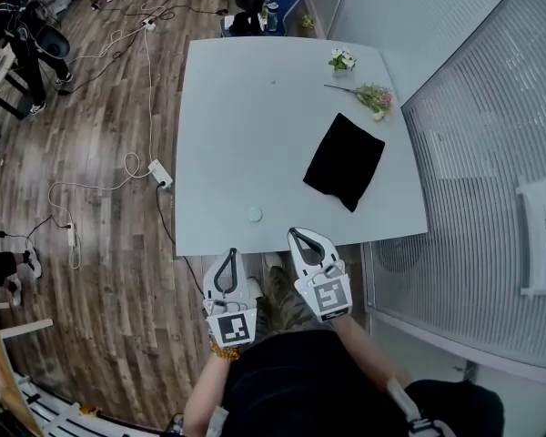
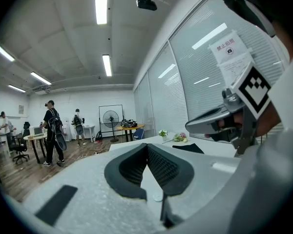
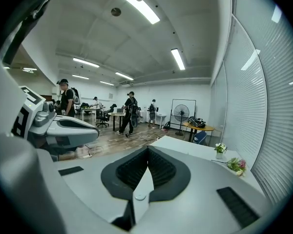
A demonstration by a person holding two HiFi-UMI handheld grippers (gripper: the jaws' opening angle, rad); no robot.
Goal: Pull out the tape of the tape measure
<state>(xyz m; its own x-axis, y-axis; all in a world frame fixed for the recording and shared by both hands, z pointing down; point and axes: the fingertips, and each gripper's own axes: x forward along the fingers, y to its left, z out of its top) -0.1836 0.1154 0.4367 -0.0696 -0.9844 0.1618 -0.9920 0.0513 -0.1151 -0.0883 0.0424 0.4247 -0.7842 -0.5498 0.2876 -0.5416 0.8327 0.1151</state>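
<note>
- Tape measure (image 1: 254,214): shows as a small round white disc, flat on the white table (image 1: 227,107), just ahead of both tongs and between their tips; touched by neither.
- Left tongs (image 1: 232,251): jaws pressed together at the tips, nothing clamped between them; hover at the near table edge, behind and to the left of the disc, marker cube toward the person.
- Right tongs (image 1: 294,232): jaws likewise closed tip to tip, empty; reach a little further over the table edge than the left tongs, behind and to the right of the disc.
- Black cloth (image 1: 344,160): lies flat on the table, well ahead of the right tongs and off to their right.
- Flower sprig (image 1: 373,96) and small flower pot (image 1: 342,59): sit beyond the cloth, near the table's far edge, far from both tongs.
- Power strip (image 1: 161,173): lies on the wood floor with its white cable, off the table, ahead and to the left of the left tongs.
- Standing fan (image 3: 180,115): stands far beyond the table, straight ahead of the right tongs.
</note>
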